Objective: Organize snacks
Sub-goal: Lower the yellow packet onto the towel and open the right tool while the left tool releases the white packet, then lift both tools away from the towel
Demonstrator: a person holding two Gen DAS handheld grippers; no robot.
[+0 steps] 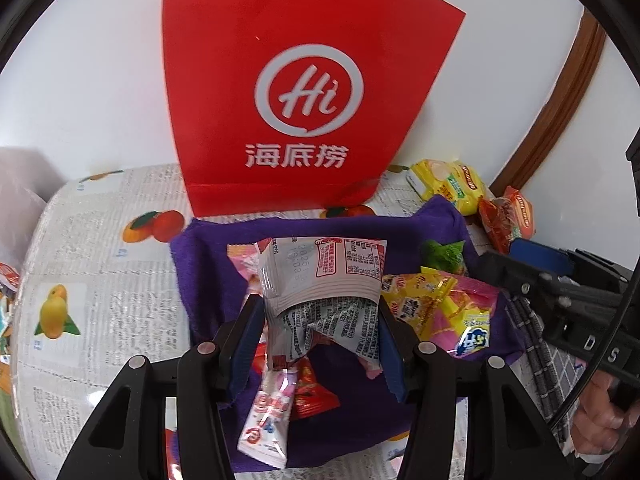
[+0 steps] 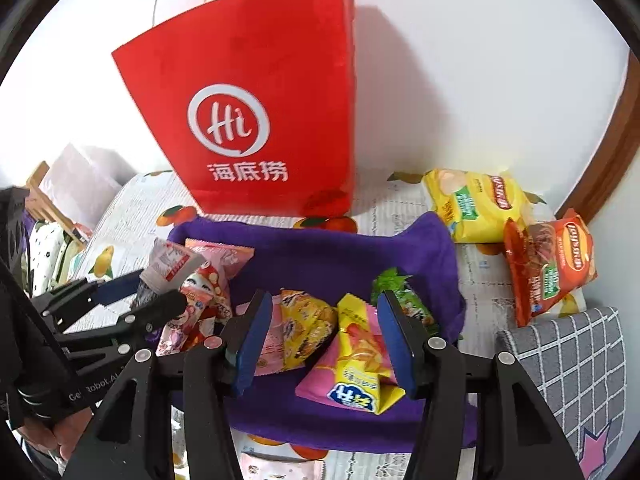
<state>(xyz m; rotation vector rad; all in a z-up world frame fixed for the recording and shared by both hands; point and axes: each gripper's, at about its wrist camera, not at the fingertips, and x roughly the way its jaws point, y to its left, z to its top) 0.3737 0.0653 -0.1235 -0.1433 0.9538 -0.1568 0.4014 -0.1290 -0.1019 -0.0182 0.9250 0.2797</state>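
- The purple cloth tray [image 2: 320, 248] sits just in front of the red paper bag [image 2: 256, 120], and it looks to be the place where the snacks are being gathered.
- Several packets already lie inside the purple cloth tray: a pink-and-yellow packet [image 2: 352, 376], a yellow packet [image 2: 308, 320] to its left, a green one [image 2: 396, 284] toward the tray's right side, and pink-and-red cartoon packets [image 2: 200, 304] at the left end.
- The left gripper [image 1: 320, 328] is clamped on a white-and-silver packet [image 1: 320, 276], crumpling its lower end between the blue pads, and holds it above the left part of the purple cloth tray. I'd say that packet is about to go in.
- The right gripper [image 2: 320, 340] hangs over the middle of the purple cloth tray with its jaws parted and nothing pinched; the packets seen between the pads lie below on the cloth.
- Still outside, to the right of the purple cloth tray on the fruit-print tablecloth [image 2: 132, 208]: a yellow chip bag [image 2: 476, 204] and an orange-red chip bag [image 2: 548, 268]. Neither is touched.
- More packets peek in at the far left edge of the left wrist view, well apart from the purple cloth tray; too little shows to name them.
- My guess: well past halfway, with the held packet and the two chip bags left.
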